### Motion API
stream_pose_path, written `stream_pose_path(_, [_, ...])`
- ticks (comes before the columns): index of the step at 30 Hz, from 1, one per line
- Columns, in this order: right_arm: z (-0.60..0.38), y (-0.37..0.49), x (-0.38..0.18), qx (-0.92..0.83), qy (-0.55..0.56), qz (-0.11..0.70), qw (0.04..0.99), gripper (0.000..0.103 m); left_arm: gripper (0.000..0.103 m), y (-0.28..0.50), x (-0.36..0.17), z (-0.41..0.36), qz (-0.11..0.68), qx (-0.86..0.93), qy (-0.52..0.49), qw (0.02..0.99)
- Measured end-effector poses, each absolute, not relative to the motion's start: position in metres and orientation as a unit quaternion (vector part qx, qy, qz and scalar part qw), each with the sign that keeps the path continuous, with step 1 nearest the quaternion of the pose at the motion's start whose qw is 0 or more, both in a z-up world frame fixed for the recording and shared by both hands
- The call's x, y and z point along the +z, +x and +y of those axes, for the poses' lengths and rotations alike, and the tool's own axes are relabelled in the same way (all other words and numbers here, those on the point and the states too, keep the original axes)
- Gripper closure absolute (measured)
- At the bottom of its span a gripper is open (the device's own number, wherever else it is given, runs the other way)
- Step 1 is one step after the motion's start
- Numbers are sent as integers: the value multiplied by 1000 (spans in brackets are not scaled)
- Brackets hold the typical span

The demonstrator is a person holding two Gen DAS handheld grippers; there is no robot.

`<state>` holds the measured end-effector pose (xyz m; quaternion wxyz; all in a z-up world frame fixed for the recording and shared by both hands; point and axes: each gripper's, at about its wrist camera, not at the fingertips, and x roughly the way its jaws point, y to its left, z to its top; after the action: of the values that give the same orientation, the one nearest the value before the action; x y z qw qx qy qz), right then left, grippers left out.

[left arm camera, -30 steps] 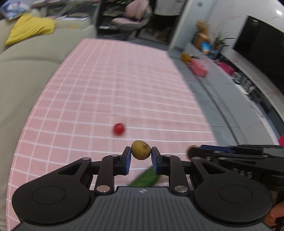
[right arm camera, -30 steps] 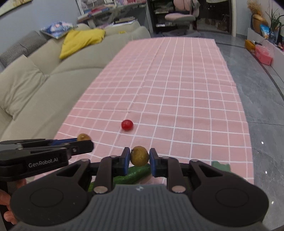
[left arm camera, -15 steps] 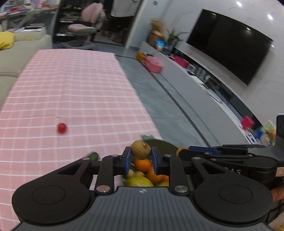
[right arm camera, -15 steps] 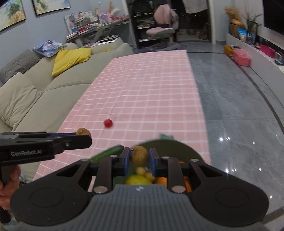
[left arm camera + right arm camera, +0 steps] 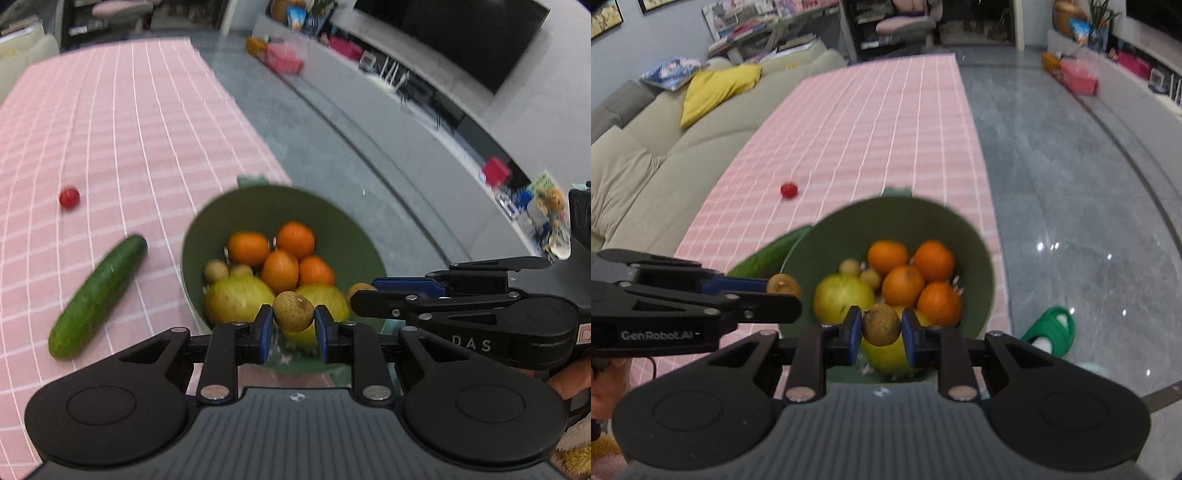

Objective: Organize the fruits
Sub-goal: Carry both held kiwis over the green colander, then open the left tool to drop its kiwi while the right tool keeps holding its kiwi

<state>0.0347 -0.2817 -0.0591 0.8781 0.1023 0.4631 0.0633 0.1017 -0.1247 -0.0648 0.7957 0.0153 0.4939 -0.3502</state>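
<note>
My left gripper (image 5: 293,325) is shut on a small tan longan (image 5: 293,311), held over the near rim of a green bowl (image 5: 332,225). My right gripper (image 5: 881,328) is shut on another tan longan (image 5: 881,325) over the same bowl (image 5: 982,266). The bowl holds several oranges (image 5: 280,271), two yellow-green pears (image 5: 238,299) and small longans (image 5: 216,270). Each gripper shows in the other's view, the right one (image 5: 364,291) and the left one (image 5: 783,286). A cucumber (image 5: 99,291) and a red cherry tomato (image 5: 69,198) lie on the pink checked cloth (image 5: 110,129).
The table's right edge drops to a grey floor (image 5: 1071,184). A beige sofa (image 5: 646,147) with a yellow cushion runs along the left. A green slipper (image 5: 1051,330) lies on the floor by the bowl. A TV bench (image 5: 406,110) stands to the right.
Both grippers have swung right and tilted down over the green bowl, each still holding its longan. The bowl's fruit and the cucumber have come fully into view.
</note>
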Motion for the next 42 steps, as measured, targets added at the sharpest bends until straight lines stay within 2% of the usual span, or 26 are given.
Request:
stream_pose_path(7, [-275,41,-77,73,95,493,862,84,76,105,-83,-129,533,-349,32,770])
stream_pose_path(13, [-274,47,-81,65,84,505,857,84,76,107,-90,-140,541,-347,80,762])
stream_pose_path(25, [-268,54,-87,61,69,521,848,84,76,108,-95,-147,542,-351,104,756])
stream_pose_path(33, [-268,52,-86,57,67,522,848,84,67,108,-94,-143,536,-351,97,762])
stream_pose_path(38, [-266,51,-83,53,64,518,851,84,50,108,-82,-134,524,-345,86,774])
stream_pose_path(42, [-263,52,-81,55,69,514,853,83,48,109,-65,-121,514,-334,71,787])
